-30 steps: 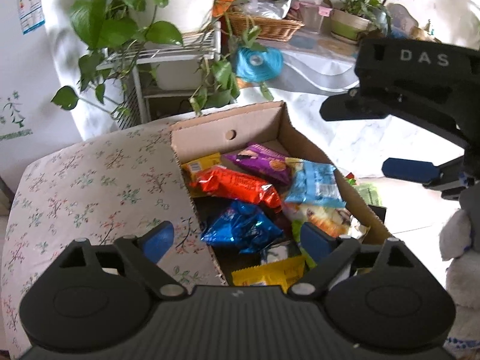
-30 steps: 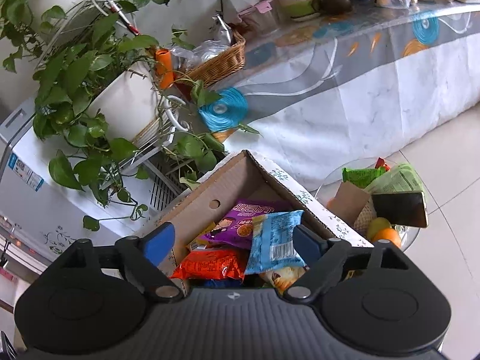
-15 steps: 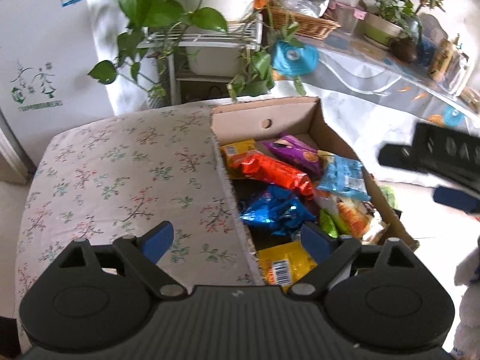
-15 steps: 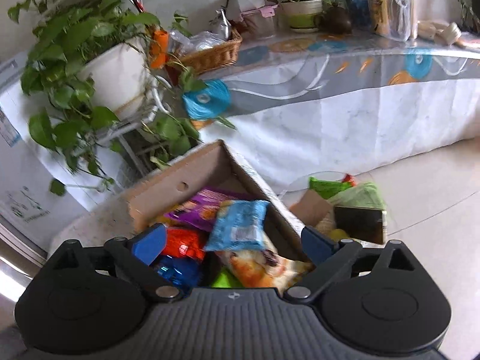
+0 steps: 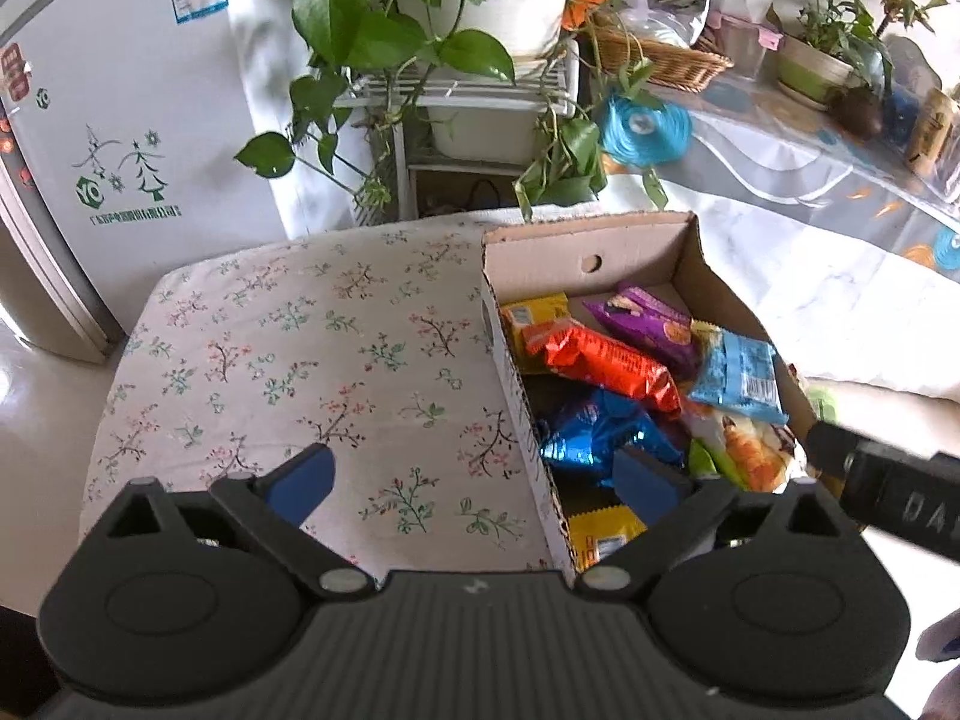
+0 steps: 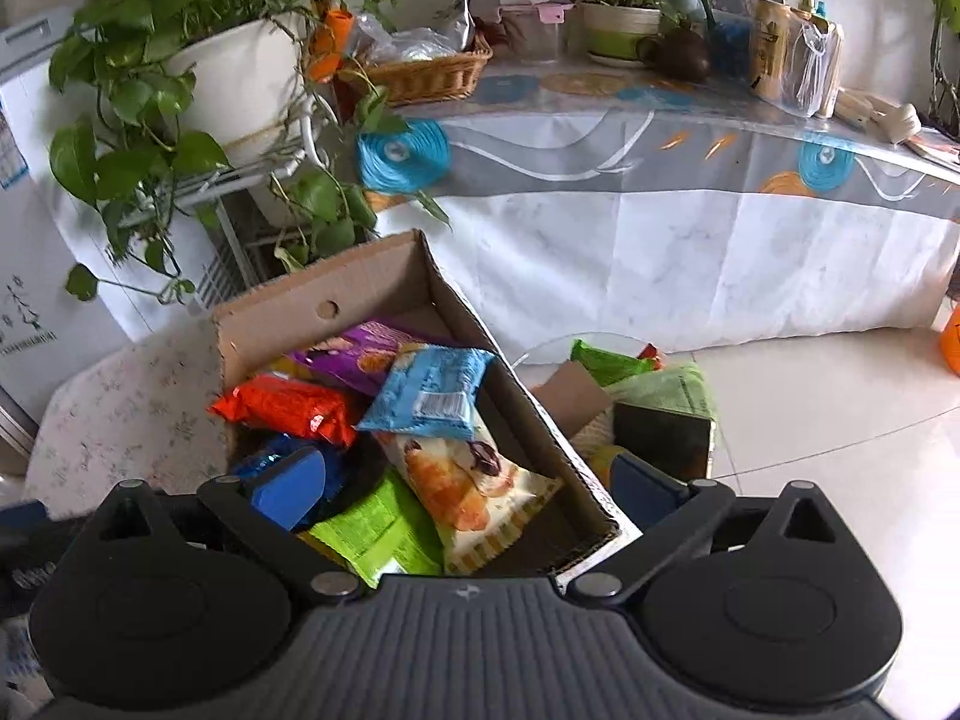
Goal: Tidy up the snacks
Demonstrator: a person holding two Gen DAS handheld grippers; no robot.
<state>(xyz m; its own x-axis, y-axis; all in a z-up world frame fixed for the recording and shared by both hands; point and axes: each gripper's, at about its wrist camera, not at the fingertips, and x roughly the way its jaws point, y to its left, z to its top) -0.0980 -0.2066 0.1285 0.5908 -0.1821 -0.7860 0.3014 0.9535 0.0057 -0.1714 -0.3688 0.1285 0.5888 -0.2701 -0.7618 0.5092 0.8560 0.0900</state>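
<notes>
floral tablecloth [image 5: 288,360] left of cardboard box [image 5: 600,246] lies bare, open from above; box top open but packed with snack packets [image 6: 432,396]; trailing plant [image 5: 372,36] crowds far edge.

Left gripper [image 5: 474,477] hangs with its blue fingers [image 5: 300,477] spread wide and nothing between them. The left finger sits over the floral-cloth bench [image 5: 288,348], the right one over the cardboard box [image 5: 600,246], so the box's near wall runs up between them. Just past the right finger there's a shiny blue packet [image 5: 591,426], then an orange packet [image 5: 606,360], a purple one [image 5: 651,318] and a light blue pack [image 5: 741,372]. The right gripper's [image 5: 888,495] black body pokes in off to the right.
</notes>
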